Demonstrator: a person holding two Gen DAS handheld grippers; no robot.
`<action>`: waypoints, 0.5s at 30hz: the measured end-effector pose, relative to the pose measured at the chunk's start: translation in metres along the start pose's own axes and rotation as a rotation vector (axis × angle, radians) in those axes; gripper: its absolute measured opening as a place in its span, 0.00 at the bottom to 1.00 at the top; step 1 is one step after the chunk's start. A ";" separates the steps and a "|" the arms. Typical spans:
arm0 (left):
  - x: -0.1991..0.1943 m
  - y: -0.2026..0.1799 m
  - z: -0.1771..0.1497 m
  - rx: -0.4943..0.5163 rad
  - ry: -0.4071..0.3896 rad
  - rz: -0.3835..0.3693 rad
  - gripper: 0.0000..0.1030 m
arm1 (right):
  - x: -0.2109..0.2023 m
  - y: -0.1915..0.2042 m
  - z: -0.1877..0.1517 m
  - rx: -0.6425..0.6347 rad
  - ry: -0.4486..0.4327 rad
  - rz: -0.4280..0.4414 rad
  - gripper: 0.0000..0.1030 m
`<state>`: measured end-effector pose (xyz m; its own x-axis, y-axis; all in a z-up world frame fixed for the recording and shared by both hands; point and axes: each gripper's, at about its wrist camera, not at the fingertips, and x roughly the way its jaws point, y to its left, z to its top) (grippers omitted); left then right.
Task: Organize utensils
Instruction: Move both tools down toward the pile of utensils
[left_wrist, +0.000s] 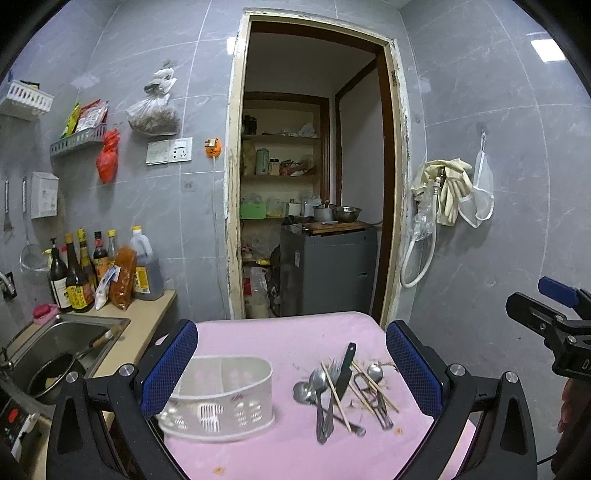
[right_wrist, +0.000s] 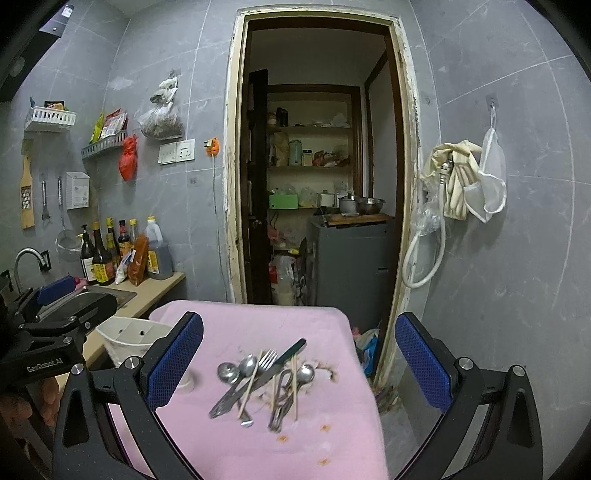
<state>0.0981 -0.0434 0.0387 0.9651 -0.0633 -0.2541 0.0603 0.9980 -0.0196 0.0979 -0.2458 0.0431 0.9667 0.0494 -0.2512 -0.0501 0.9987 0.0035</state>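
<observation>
Hovering above the desk, both grippers hold nothing. The left gripper has its fingers spread wide apart, framing the caddy and the utensils. The right gripper likewise has its fingers wide apart, with the utensils between them in its view.

A pink cloth covers the desk. The utensils lie in a loose, crossed pile on the cloth: spoons, a fork, a dark-handled knife and chopsticks. Several overlap one another.

The white caddy stands upright on the cloth, just left of the pile and apart from it. It has a divider and slotted walls. No utensil is visible inside it.

Brown stains mark the cloth near the pile. A sink sits left of the desk, with bottles behind it.
</observation>
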 end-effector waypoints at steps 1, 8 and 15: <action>0.009 -0.004 0.001 0.004 0.001 0.003 1.00 | 0.008 -0.004 0.001 -0.002 0.001 0.006 0.99; 0.057 -0.026 0.000 0.029 0.029 0.007 1.00 | 0.062 -0.031 -0.005 0.004 0.038 0.042 0.99; 0.115 -0.052 -0.012 0.056 0.101 -0.033 1.00 | 0.125 -0.061 -0.027 0.028 0.118 0.087 0.99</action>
<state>0.2026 -0.1021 -0.0012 0.9321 -0.0933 -0.3501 0.1084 0.9938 0.0237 0.2148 -0.3005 -0.0142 0.9226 0.1360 -0.3609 -0.1239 0.9907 0.0565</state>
